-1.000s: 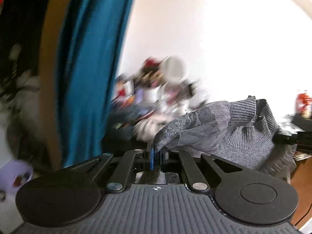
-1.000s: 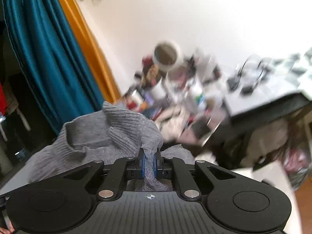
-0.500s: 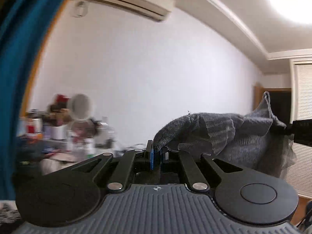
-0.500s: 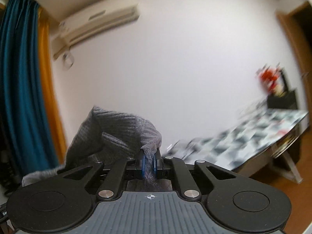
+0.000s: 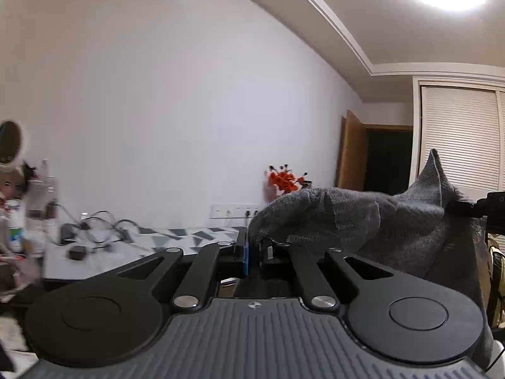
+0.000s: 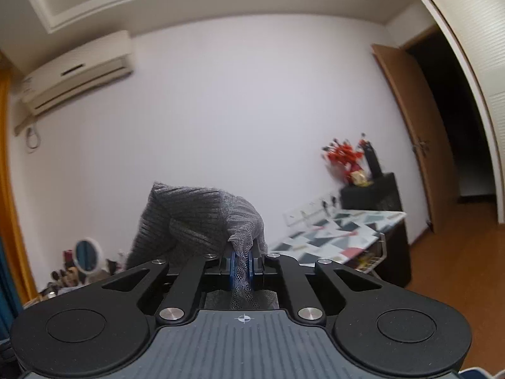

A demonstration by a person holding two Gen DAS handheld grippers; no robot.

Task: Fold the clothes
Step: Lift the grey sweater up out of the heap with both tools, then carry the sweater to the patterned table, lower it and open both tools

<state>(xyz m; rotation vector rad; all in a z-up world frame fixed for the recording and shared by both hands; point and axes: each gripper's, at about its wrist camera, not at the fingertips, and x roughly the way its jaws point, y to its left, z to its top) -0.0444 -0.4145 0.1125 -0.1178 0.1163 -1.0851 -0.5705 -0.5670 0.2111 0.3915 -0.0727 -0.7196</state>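
A grey knitted garment [image 5: 394, 224] with a ribbed collar and a mesh lining hangs in the air between both grippers. My left gripper [image 5: 252, 249] is shut on one edge of it, and the cloth stretches off to the right, where the other gripper's black tip [image 5: 470, 208] holds it. In the right wrist view the same grey garment [image 6: 195, 218] bunches up to the left of my right gripper [image 6: 241, 262], which is shut on a fold of its mesh. Both views point up toward the wall, so the garment's lower part is hidden.
A table with a geometric patterned top [image 6: 331, 237] stands below, with cables and chargers [image 5: 91, 230] at its left end. A black box with red flowers [image 6: 369, 189] is at the far end. A cluttered shelf with a round mirror [image 6: 86, 254] sits left; an open door [image 6: 410, 154] is right.
Both grippers have lifted and tilted upward with the garment held between them. The view swung from the blue curtain and cluttered shelf to the wall, ceiling and patterned table.
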